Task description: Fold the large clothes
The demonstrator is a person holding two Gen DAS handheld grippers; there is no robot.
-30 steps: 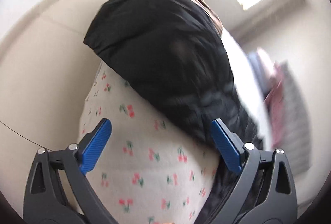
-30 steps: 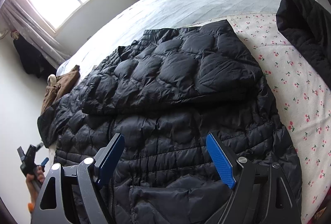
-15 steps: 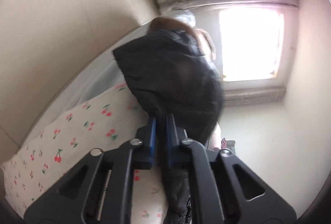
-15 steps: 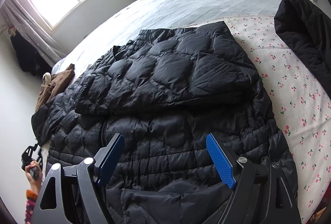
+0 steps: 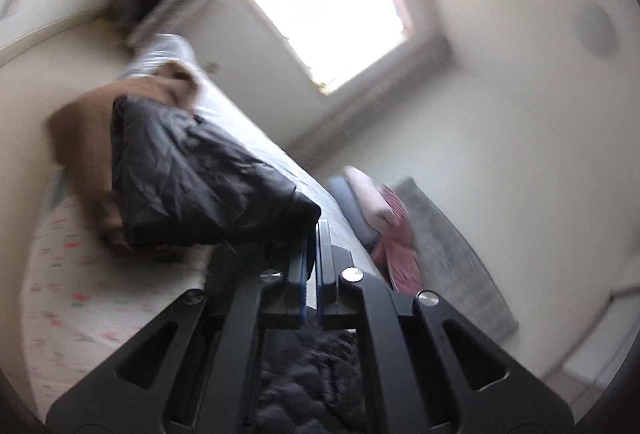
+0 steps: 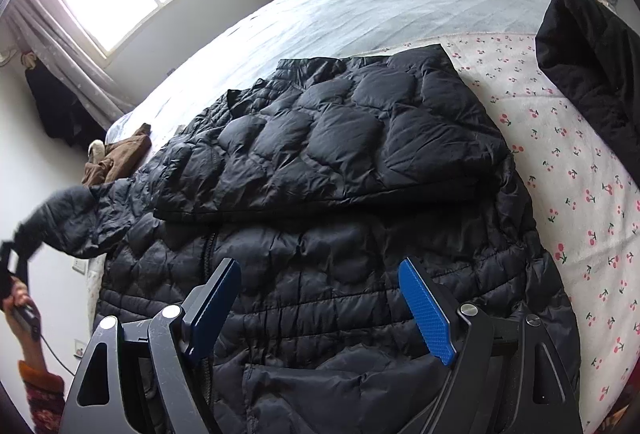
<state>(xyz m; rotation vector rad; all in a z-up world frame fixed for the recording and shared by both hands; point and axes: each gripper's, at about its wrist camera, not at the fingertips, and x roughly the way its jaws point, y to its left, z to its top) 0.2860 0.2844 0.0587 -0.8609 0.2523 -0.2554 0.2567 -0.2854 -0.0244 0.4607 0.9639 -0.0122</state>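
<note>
Black jacket sleeve, apparently pinched, now lifted by left gripper.

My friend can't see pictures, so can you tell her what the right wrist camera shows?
A black puffy jacket lies on a bed, one sleeve folded across it. The open right gripper hovers above its lower part. At the far left, a hand lifts the other sleeve.

Left tongs pinched together on black fabric; right tongs gape wide, angled downward.
</note>
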